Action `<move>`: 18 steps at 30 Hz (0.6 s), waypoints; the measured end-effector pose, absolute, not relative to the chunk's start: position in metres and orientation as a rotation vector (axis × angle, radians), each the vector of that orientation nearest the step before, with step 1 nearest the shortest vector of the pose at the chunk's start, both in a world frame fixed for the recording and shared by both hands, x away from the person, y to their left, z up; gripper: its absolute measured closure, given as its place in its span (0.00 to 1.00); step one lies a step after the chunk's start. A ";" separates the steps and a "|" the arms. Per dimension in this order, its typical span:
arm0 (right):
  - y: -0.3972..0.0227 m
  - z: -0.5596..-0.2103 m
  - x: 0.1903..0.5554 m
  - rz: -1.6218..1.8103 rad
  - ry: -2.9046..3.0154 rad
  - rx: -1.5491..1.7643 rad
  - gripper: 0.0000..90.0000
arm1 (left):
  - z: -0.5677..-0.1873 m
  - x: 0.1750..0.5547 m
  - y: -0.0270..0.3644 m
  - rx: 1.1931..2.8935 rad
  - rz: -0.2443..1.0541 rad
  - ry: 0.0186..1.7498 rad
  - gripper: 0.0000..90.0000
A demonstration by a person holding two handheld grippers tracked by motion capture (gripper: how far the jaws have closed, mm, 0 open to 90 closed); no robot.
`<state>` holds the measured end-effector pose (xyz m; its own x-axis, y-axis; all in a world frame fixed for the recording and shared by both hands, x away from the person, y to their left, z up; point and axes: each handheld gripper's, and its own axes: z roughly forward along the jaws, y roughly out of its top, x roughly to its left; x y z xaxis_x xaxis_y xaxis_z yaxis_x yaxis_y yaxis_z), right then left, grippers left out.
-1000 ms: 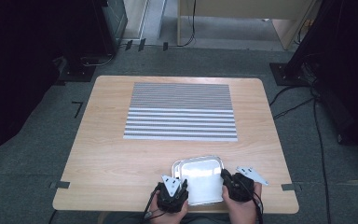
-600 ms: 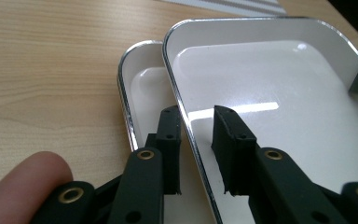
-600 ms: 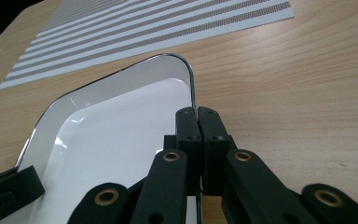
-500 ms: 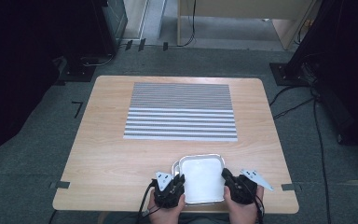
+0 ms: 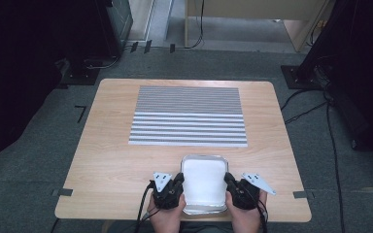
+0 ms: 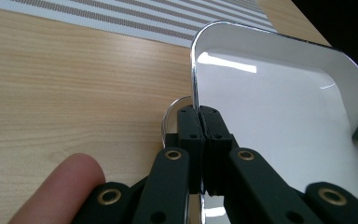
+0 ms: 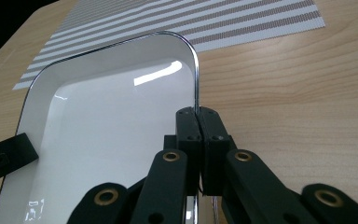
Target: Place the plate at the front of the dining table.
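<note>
High view: a wooden table [image 5: 111, 160] stands on a grey floor, with dark stuff and cables all around it.
Table: light wood, wide, with rounded corners at the far side.
Mat: a striped grey and white mat [image 5: 188, 115] lies flat in the far half of the table, well apart from the hands.
Tray: a white tray [image 5: 203, 182] with a shiny rim sits at the near edge of the table, just in front of the mat, between the two grippers.
Tray inside: plain white and glossy, with bright light spots on it.
Left gripper: the left gripper [image 5: 176, 183] is at the tray's left side, and its jaws have just been closing with the tray's rim between them.
Left gripper view: the two black jaws are pressed tight on the thin rim of the tray [image 6: 279, 107], so the left gripper [image 6: 199, 122] is gripping the tray.
Right gripper: the right gripper [image 5: 230, 182] is at the tray's right side.
Right gripper view: the right gripper [image 7: 198, 123] has its jaws squeezed together on the rim of the tray [image 7: 107, 121], so it grips the tray too.
Finger: a fingertip [image 6: 63, 186] pokes in beside the left gripper, above the wood.
</note>
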<state>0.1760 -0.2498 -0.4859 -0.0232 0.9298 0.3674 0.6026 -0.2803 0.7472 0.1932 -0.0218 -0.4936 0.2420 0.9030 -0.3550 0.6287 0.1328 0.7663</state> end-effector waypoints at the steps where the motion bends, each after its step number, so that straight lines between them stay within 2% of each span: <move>1: -0.250 -0.485 0.177 1.215 1.600 1.891 1.00 | -0.493 0.195 -0.021 1.584 0.370 1.470 0.99; 18: -0.229 -0.471 0.213 1.202 1.622 1.820 1.00 | -0.482 0.223 -0.005 1.541 0.397 1.481 0.99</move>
